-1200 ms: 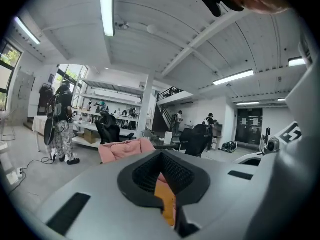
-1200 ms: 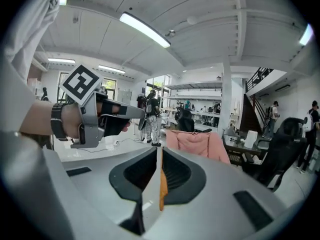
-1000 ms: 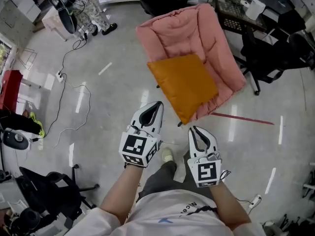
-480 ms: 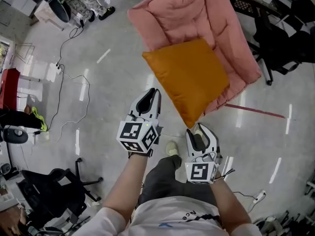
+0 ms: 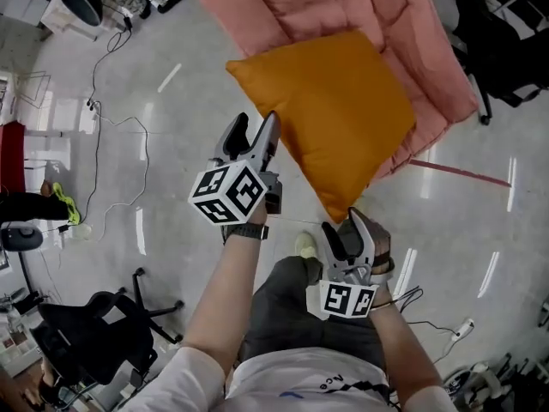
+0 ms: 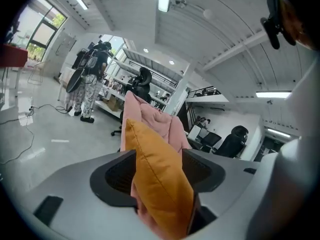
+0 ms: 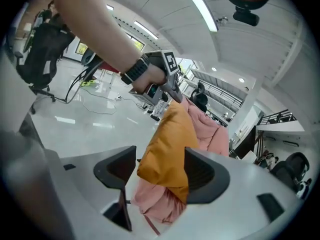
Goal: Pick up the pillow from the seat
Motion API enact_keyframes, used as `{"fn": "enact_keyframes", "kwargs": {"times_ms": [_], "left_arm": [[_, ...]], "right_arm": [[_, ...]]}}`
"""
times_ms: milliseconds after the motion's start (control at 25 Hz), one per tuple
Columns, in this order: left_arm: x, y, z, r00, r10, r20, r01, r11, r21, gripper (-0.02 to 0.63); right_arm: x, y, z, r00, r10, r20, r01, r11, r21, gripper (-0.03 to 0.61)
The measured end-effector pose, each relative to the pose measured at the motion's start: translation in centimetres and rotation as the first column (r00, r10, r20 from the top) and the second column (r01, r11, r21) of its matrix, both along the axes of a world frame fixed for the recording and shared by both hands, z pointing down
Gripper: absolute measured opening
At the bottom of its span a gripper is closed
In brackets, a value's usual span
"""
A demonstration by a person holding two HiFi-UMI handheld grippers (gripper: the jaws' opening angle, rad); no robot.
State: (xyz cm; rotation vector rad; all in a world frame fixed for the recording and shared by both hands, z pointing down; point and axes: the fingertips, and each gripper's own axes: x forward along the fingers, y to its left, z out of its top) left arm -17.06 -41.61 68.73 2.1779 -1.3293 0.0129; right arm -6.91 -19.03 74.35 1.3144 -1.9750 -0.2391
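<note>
Head view: left gripper (image 5: 255, 136) and right gripper (image 5: 346, 230) jaws opening, pillow (image 5: 330, 114) edge between each, unpinched. Next, I'd guess: squeeze, lift off seat (image 5: 403, 24).

At the top of my view the pink seat (image 5: 412, 24) stands on the grey floor (image 5: 171, 170), the pillow (image 5: 334, 110) lying on it; a cable (image 5: 89, 104), I think, trails at upper left.

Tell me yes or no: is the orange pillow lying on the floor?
No, the orange pillow rests on the pink seat in the head view.
</note>
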Motion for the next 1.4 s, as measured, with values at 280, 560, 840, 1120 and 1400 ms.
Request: {"fn": "enact_keyframes", "kwargs": {"times_ms": [280,560,840,1120,1400], "left_arm": [[1.1,-3.4,2.9,1.0,0.004,-0.027,-0.004,1.0,-0.001,0.302],[2.3,-4.6,3.9,0.999,0.035,-0.016,-0.035,0.999,0.022,0.294],[4.7,-4.8,2.2,0.989,0.149,0.0,-0.149,0.988,0.027,0.129],[7.9,-4.2,-2.9,0.967,0.256,-0.018,-0.255,0.965,0.059,0.092],[11.8,-4.6,-11.1,0.955,0.297,0.01,-0.296,0.948,0.119,0.083]], "right_arm": [[0.3,-1.6,3.8,0.998,0.027,-0.063,-0.024,0.999,0.048,0.295],[1.2,-3.6,4.4,0.993,0.088,-0.079,-0.078,0.99,0.119,0.209],[2.8,-4.8,2.3,0.992,0.116,-0.039,-0.113,0.991,0.066,0.109],[5.7,-4.8,-2.8,0.985,0.17,0.015,-0.171,0.983,0.068,0.064],[7.8,-4.5,-11.8,0.969,0.226,0.1,-0.237,0.963,0.126,0.052]]}}
